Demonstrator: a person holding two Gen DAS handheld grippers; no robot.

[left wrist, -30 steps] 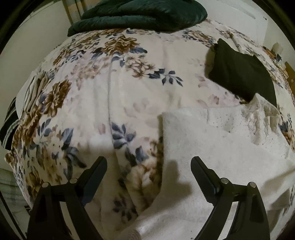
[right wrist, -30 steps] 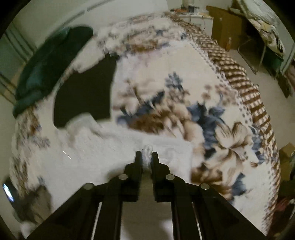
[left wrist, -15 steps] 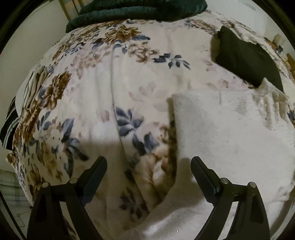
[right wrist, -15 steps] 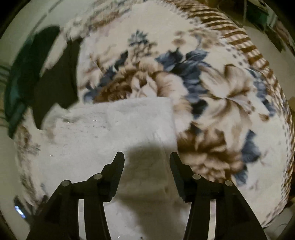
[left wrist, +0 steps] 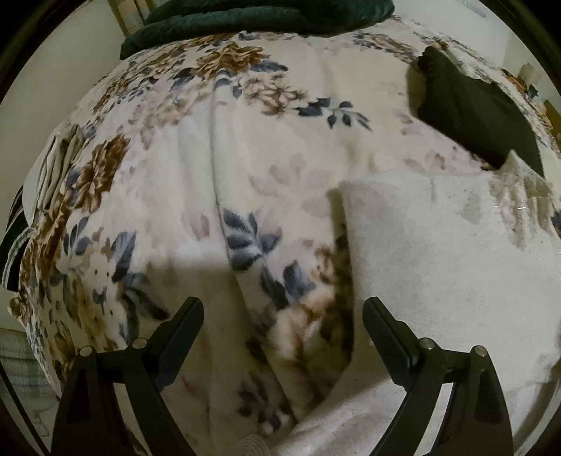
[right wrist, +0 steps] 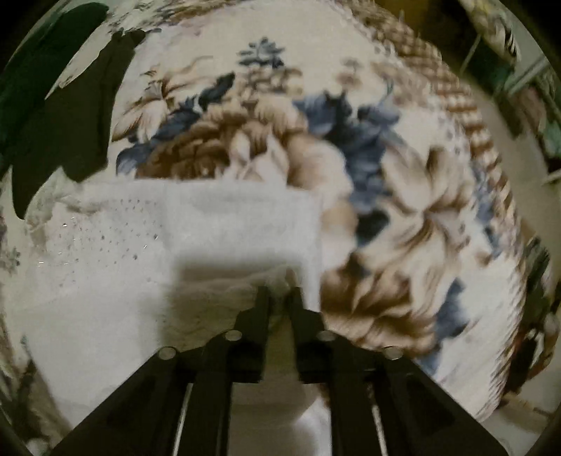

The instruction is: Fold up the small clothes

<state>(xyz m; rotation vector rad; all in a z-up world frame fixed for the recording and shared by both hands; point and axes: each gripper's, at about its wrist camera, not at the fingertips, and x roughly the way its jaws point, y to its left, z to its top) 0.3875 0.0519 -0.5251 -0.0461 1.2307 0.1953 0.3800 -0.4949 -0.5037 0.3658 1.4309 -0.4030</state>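
I see a bed under a floral fleece blanket (left wrist: pixel 217 168), dark green duvet (left wrist: pixel 259 17) at its far end, pale wall (left wrist: pixel 52 80) beside it, dim light.

white garment (left wrist: pixel 438 266): 1 | black garment (left wrist: pixel 477 115): 1 | green quilt (left wrist: pixel 259 17): 1 | floral blanket (left wrist: pixel 217 168): 1

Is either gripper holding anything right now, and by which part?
Left gripper: open, empty. Right gripper: nearly closed at the white garment's near edge; grip unclear.
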